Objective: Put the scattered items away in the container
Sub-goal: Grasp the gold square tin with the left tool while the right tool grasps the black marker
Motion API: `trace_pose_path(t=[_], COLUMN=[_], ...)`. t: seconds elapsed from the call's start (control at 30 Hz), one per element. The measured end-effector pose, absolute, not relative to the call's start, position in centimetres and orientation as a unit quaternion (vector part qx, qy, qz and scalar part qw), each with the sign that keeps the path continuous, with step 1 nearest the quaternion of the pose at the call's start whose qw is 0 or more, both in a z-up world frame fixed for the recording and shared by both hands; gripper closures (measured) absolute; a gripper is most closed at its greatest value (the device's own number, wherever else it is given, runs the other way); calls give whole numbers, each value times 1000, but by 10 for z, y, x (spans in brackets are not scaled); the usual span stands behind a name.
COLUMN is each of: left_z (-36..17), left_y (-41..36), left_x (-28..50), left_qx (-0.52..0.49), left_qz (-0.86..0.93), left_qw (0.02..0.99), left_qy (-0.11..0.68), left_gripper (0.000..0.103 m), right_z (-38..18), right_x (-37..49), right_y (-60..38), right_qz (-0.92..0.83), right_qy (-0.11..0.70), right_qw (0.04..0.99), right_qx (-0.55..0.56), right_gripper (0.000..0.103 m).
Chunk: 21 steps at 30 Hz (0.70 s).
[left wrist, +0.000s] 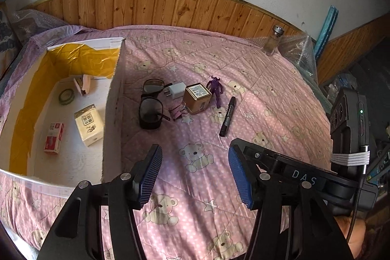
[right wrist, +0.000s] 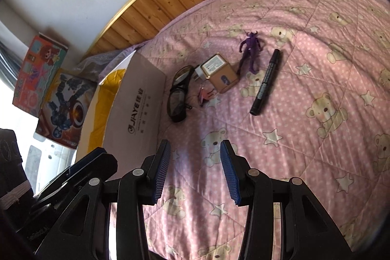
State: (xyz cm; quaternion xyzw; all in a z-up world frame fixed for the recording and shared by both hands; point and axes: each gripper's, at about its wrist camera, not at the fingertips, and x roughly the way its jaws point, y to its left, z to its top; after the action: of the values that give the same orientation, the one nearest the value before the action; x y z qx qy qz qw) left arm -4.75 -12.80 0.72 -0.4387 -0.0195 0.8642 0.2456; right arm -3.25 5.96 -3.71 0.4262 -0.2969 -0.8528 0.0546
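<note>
Your left gripper [left wrist: 195, 172] hangs low over the pink bear-print quilt [left wrist: 268, 99], its blue-padded fingers [left wrist: 150, 173] spread apart with nothing between them. Your right gripper [right wrist: 195, 172] is likewise spread and empty above the same quilt.

Ahead of both, the scattered items lie in a loose cluster. Dark-framed glasses [left wrist: 151, 102] lie closest to the cardboard box [left wrist: 113, 99], just beside its outer wall. A white charger plug [left wrist: 176, 90] touches a gold-coloured cube tin [left wrist: 197, 98], and a small pink clip [left wrist: 176, 111] lies in front of them. A purple horned figurine [left wrist: 215, 90] lies just beside the tin on the far side, and a black marker [left wrist: 227, 116] rests near it, apart from the rest.

Inside the box, lined in yellow, you can see a roll of tape [left wrist: 66, 96], a tissue pack [left wrist: 88, 124], a red-and-white carton [left wrist: 54, 138] and another small carton [left wrist: 81, 84]. A glass jar with a metal cap [left wrist: 273, 40] stands upright at the quilt's far corner.
</note>
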Motion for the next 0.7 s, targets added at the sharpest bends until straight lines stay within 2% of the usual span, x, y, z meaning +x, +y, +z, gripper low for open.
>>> trace_pose_path(t=[0.33,0.7], left_z=[-22,-76], left_y=[-69,-15], left_x=[-128,-213], left_qx=[-473,-530], left_qz=[845,822], left_qw=[248,207], left_qy=[-16,-31], left_gripper=[39,37], right_z=[-68,-115], right_x=[-81,-152], right_y=[108,104], right_qz=[-852,-855], right_qy=[-286,-170], right_qw=[-8,-57], right_qx=[439,487], right_gripper=[57,57])
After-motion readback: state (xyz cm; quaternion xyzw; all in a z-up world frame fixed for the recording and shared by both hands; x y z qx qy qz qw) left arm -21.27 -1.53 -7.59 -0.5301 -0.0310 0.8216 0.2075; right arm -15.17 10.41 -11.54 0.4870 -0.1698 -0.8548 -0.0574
